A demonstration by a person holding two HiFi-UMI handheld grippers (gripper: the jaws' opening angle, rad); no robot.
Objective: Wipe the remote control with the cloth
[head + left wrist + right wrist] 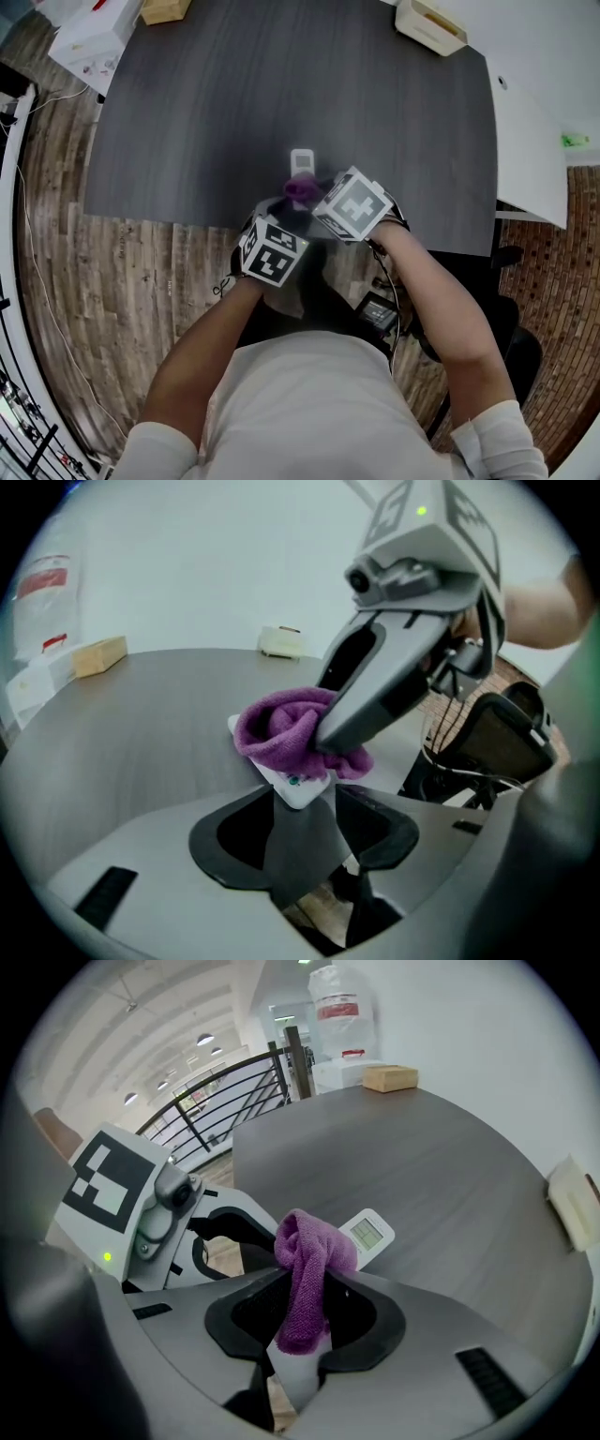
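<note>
A white remote control [301,162] lies on the dark grey table [187,141], close to its front edge. Its display end [367,1233] points away from me. The near end [298,789] sits between the jaws of my left gripper [302,797], which are shut on it. A purple cloth [286,731] is bunched on top of the remote's near half. My right gripper [307,1283] comes steeply down from the right and is shut on the cloth [305,1279], a fold of which hangs between its jaws. The remote's middle is hidden under the cloth.
A small wooden box [165,9] and a white box [89,39] stand at the table's far left, and a beige tray [429,24] at the far right. A white table [534,122] adjoins on the right. A black chair [511,342] stands beside me.
</note>
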